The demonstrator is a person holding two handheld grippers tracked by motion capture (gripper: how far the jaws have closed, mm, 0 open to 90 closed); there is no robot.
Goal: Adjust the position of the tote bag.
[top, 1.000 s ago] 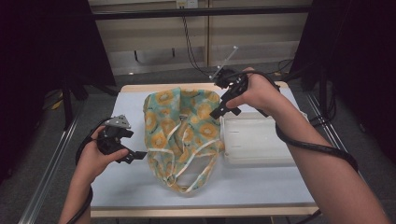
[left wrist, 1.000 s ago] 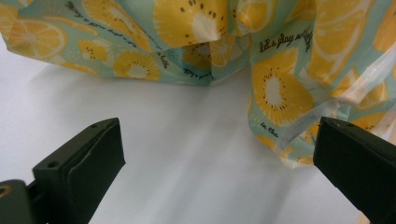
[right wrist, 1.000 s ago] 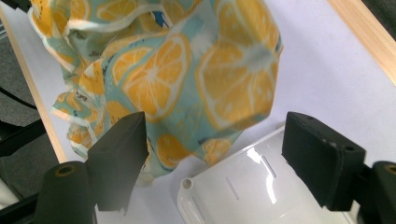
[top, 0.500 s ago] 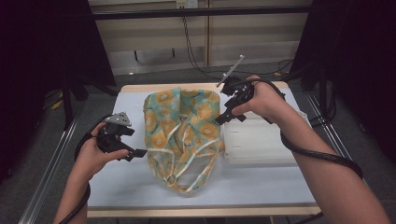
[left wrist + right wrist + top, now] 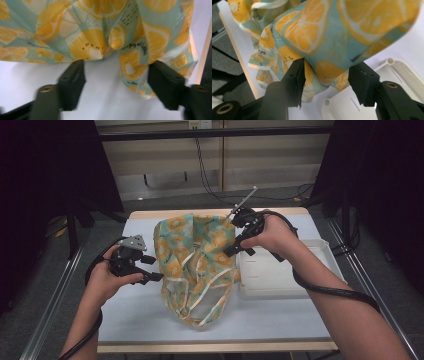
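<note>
A teal cloth printed with orange slices (image 5: 195,260) lies crumpled in the middle of the white table, its pale straps (image 5: 210,292) trailing toward the front. My left gripper (image 5: 152,270) sits at the cloth's left edge, open; in the left gripper view its jaws stand wide on either side of a fold of the cloth (image 5: 110,42), at its hem. My right gripper (image 5: 231,251) is at the cloth's right edge, open too, with the cloth (image 5: 332,37) bulging between and beyond its jaws. Nothing is pinched.
A white plastic tray (image 5: 280,275) lies right of the cloth, its corner (image 5: 352,100) under my right gripper. The table's wooden edge (image 5: 215,347) runs along the front. Metal rails flank the table, and dark curtains stand on both sides.
My right gripper has come down and toward me along the cloth's right edge, closer to the tray. The left gripper has edged slightly toward the cloth.
</note>
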